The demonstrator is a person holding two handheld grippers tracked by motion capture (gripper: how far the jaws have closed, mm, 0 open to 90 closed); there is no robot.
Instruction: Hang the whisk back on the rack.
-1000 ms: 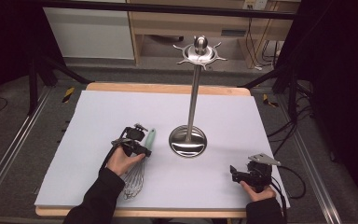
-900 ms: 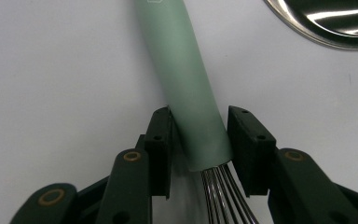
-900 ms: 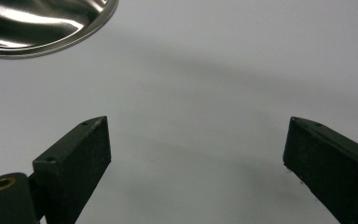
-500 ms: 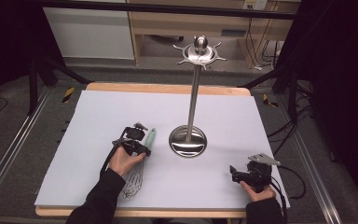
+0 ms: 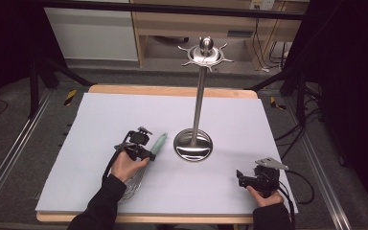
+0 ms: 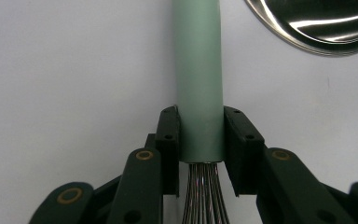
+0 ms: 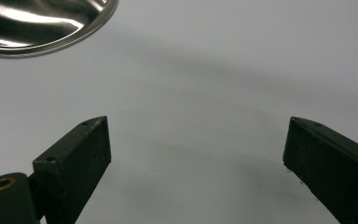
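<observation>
Both jaws of the left gripper point(image 6: 200, 140) have just closed onto the whisk point(image 6: 199, 79) handle at lower centre; lift level, clear of the stand point(image 5: 193, 143); right gripper point(image 7: 196, 158) gapes empty.

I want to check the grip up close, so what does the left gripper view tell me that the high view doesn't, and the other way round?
The left gripper view alone shows both pads pressed flat against the whisk's green handle, just above where the wires enter it; the jaws have just been closing.

The high view alone shows the stand's tall pole and hooked top, the right gripper resting near the table's edge, and the whisk's wire head under the left hand.

Both show the left gripper, the green handle, the stand's shiny round base and the white sheet.
</observation>
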